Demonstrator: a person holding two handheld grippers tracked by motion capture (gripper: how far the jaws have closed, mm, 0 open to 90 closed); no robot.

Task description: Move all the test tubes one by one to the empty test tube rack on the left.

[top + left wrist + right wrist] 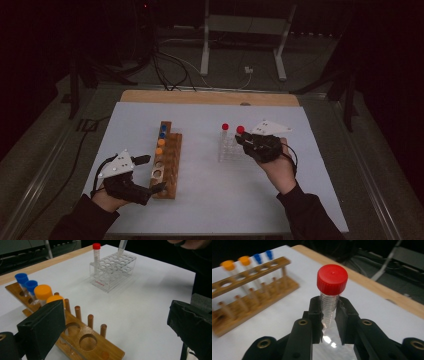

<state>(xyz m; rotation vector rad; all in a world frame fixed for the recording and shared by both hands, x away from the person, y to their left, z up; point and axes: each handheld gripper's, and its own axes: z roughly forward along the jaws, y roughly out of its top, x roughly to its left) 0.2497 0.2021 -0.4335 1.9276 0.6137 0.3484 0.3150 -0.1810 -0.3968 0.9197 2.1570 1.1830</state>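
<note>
Your right gripper [248, 141]: jaws clamped on a red-capped tube [329, 293], gripping the clear graduated body just below the cap; tube upright.
Where the tube is: in the left gripper view its pointed tip [121, 248] hangs just above the far holes of the clear plastic rack [113, 270], not seated.
Clear rack: sits right of centre on the surface; a 2nd red-capped tube [225, 131] stands in its far left corner.
Your left gripper [142, 175]: jaws wide, nothing between them; low at the near left, w/ one jaw tip just beside the near end of the wooden rack [167, 162].
Wooden rack: runs near-to-far, left of centre; two blue-capped tubes [26, 283] at the far end, two orange-capped tubes [43, 292] next, then empty round holes and a row of pegs.
Open room: wide bare strip of surface betw. the two racks; bare stretch also in front of the clear rack toward you and to the right of your right hand.
Edges: white sheet [200, 200] covers the surface; a wood strip [210, 97] shows along the far edge.
Room: dark; cables on the floor and a white metal stand [245, 35] beyond the far edge.
</note>
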